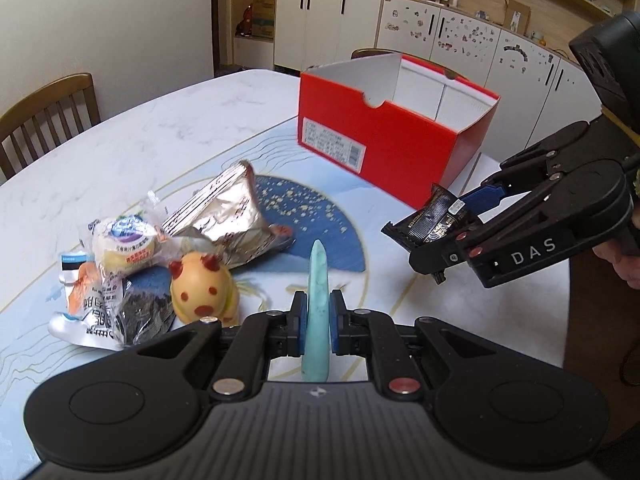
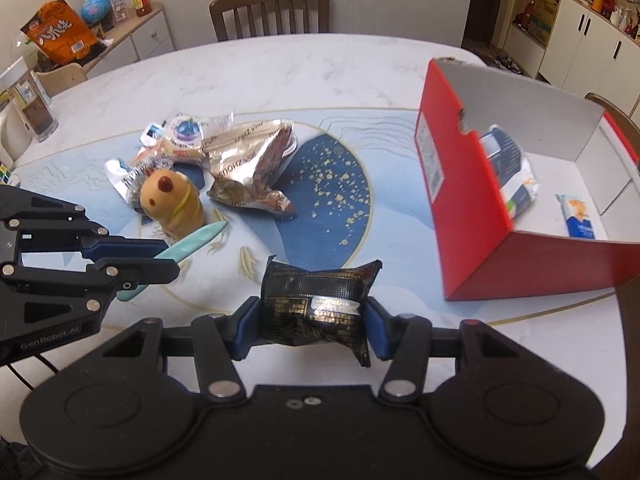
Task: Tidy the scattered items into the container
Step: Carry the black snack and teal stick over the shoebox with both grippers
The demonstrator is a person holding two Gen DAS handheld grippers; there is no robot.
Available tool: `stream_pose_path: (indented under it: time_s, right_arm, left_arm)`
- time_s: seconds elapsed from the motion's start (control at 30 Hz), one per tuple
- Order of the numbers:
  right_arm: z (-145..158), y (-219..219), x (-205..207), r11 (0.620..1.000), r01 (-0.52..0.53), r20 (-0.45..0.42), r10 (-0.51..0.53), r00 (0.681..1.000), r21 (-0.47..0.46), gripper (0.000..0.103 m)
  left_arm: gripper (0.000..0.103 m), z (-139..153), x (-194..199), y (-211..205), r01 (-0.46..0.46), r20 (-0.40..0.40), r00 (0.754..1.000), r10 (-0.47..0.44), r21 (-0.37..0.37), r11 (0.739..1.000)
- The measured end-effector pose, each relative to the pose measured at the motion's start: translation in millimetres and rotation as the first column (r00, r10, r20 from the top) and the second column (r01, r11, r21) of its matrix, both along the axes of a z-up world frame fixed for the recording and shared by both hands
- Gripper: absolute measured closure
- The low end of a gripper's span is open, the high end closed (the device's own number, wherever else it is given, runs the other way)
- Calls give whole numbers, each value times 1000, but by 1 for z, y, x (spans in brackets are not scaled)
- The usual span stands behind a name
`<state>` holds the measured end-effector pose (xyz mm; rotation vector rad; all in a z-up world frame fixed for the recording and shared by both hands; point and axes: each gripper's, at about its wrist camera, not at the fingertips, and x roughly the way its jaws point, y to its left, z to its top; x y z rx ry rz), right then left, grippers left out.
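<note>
My left gripper is shut on a slim turquoise stick that stands upright between its pads, above the mat. In the right wrist view this gripper comes in from the left with the stick. My right gripper is shut on a black snack packet, held above the mat in front of the open red box. The box holds a blue-white packet and a small packet. On the mat lie a silver foil bag, a yellow spotted toy and a wrapped bun.
A silver and black packet lies by the toy. Wooden chairs stand at the marble table's far and left sides. A glass jar stands at the table's left edge. White cabinets line the back wall.
</note>
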<state>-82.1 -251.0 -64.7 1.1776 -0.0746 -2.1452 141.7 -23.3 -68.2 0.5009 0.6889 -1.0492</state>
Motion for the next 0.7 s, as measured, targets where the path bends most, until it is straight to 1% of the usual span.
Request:
stream_pose_path:
  time_s: [0.2, 0.4, 0.7]
  right_arm:
    - [12, 24, 0, 1000, 15, -17, -15, 1000, -11, 51]
    - [22, 46, -3, 999, 31, -35, -32, 999, -26, 51]
    - [31, 79, -13, 997, 59, -51, -62, 997, -45, 51]
  left_arm:
    - [93, 20, -5, -12, -1, -16, 1000, 0, -9, 1000]
    - [93, 38, -13, -29, 16, -10, 1000, -17, -22, 1000]
    - [93, 68, -24, -62, 57, 35, 998, -55, -66, 996]
